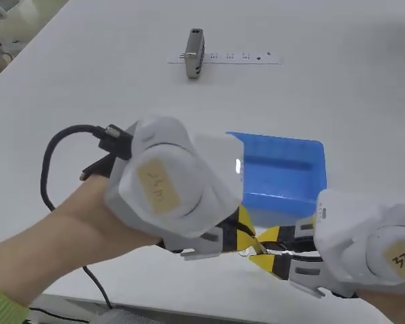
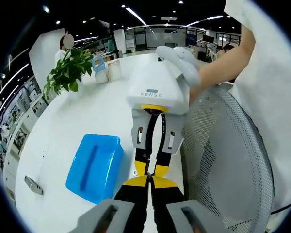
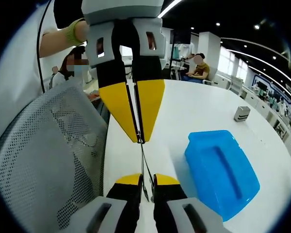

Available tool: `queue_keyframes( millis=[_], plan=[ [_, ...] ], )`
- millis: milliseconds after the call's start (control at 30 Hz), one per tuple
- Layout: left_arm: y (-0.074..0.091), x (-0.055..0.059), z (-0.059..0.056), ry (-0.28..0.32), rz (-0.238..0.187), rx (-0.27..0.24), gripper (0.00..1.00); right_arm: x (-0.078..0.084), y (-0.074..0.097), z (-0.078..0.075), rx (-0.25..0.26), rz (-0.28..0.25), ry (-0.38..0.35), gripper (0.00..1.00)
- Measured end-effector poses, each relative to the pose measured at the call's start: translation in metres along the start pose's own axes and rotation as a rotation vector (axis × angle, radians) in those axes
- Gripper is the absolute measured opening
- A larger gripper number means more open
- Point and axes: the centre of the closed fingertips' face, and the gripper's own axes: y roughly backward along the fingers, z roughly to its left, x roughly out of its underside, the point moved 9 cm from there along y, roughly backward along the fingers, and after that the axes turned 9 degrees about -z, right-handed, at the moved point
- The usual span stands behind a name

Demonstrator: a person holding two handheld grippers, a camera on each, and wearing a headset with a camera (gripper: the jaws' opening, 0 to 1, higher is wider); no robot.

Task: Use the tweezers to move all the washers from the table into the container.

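**Tweezers shared between both grippers, washers not yet approached**

At the near edge of the table (image 1: pixel 88 81) the left gripper (image 3: pixel 138 138) has its yellow jaws pressed together on one end of the tweezers (image 3: pixel 142 165). The thin metal runs straight out from its tips.

Farther back and about mid-table lies a paper strip (image 1: pixel 223 59) with a small metal block (image 1: pixel 195 52) at its left end. The dark specks along it are probably the washers (image 1: pixel 259 58), though they are too small to be sure. They are well apart from both grippers.

The blue container (image 1: pixel 283 172) sits just beyond the grippers, between them and the strip. I cannot make out any washer in it.

On the right, the right gripper (image 3: pixel 144 182) faces the left one tip to tip, and its jaws appear pinched on the other end of the tweezers.

This looks like a handover or regrip of the tool, so the picking has not begun. Next, one gripper should let go while the other holds firm, leaving the tweezers' points free. That gripper must then reach past the container to the strip.
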Motion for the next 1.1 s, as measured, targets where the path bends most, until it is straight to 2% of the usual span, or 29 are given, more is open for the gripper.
queue_keyframes(
  millis=[200, 333, 567, 700, 733, 767, 800, 900, 1033, 1100],
  plan=[
    [0.002, -0.003, 0.002, -0.012, 0.012, -0.001, 0.0, -0.002, 0.0, -0.002, 0.004, -0.019, -0.003, 0.06],
    [-0.004, -0.002, 0.002, -0.029, 0.041, 0.009, 0.0, 0.004, -0.002, -0.004, 0.0, -0.018, -0.024, 0.06],
    [-0.008, -0.01, 0.005, -0.013, 0.016, 0.022, 0.0, 0.007, 0.002, -0.006, -0.003, -0.014, -0.07, 0.06],
    [-0.013, -0.013, 0.008, -0.008, -0.012, 0.012, 0.02, 0.008, 0.005, -0.007, 0.013, -0.002, -0.062, 0.04],
    [-0.015, -0.014, 0.008, 0.027, -0.042, 0.003, 0.09, 0.008, 0.007, -0.009, 0.027, 0.003, -0.069, 0.04],
    [-0.016, -0.013, 0.009, 0.087, -0.073, -0.021, 0.19, 0.009, 0.008, -0.011, 0.034, 0.004, -0.089, 0.03],
    [-0.015, -0.01, 0.009, 0.114, -0.081, -0.03, 0.22, 0.01, 0.01, -0.012, 0.037, -0.003, -0.125, 0.03],
    [-0.01, 0.001, 0.007, 0.126, -0.08, -0.057, 0.21, 0.014, 0.013, -0.013, 0.06, -0.016, -0.165, 0.03],
    [0.002, 0.022, -0.002, 0.27, -0.138, -0.141, 0.31, 0.017, 0.016, -0.013, 0.093, -0.054, -0.242, 0.03],
    [0.009, 0.032, -0.007, 0.344, -0.177, -0.181, 0.31, 0.02, 0.019, -0.014, 0.114, -0.076, -0.316, 0.03]
  ],
)
